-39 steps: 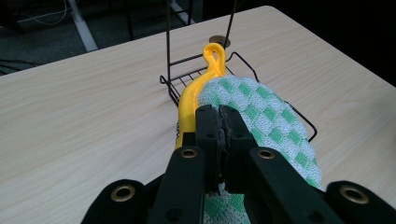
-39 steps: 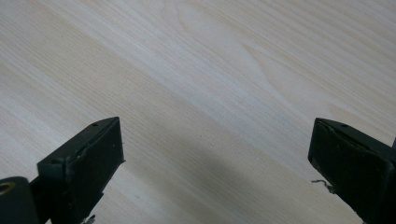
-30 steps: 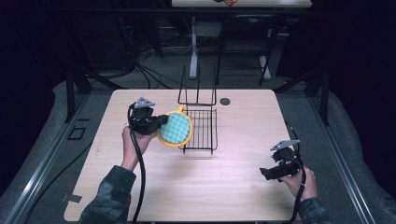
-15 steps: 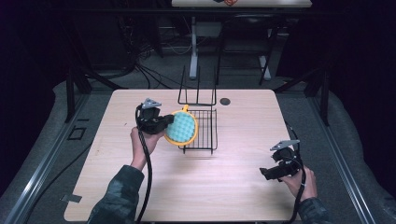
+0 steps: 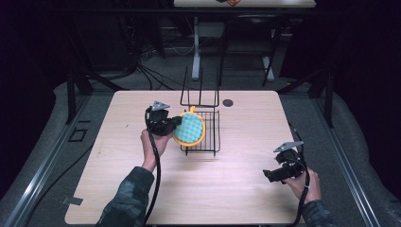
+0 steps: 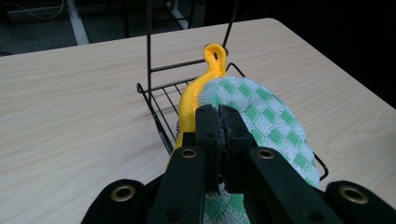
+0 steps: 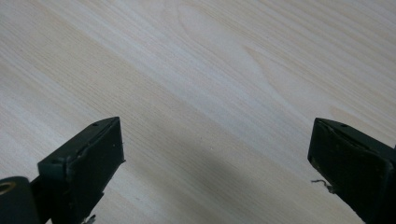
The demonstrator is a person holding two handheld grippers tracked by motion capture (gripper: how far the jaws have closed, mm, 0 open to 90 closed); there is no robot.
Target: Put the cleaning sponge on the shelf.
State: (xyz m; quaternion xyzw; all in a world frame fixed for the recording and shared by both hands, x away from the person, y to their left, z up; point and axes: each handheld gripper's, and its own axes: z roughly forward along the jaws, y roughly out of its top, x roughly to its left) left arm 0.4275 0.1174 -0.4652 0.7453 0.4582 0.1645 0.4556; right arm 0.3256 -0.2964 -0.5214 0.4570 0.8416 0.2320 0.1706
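Observation:
A round pot holder [image 5: 189,130] with a yellow rim and a green-and-white checked face is held upright over the left part of a black wire rack [image 5: 210,137]. My left gripper [image 5: 176,124] is shut on its edge. In the left gripper view the jaws pinch the pot holder [image 6: 252,112] just below its yellow hanging loop [image 6: 215,53], with the wire rack [image 6: 161,105] behind it. My right gripper [image 5: 268,176] rests low near the table's right front, open, with bare wood between its fingers [image 7: 84,163].
The rack's tall wire back [image 5: 201,90] rises at the far side. A small dark round object [image 5: 228,102] lies on the light wooden table [image 5: 123,189] behind the rack. Dark floor, cables and table legs surround the table.
My left gripper has carried the pot holder to the right and farther over the rack. The right gripper has stayed where it was.

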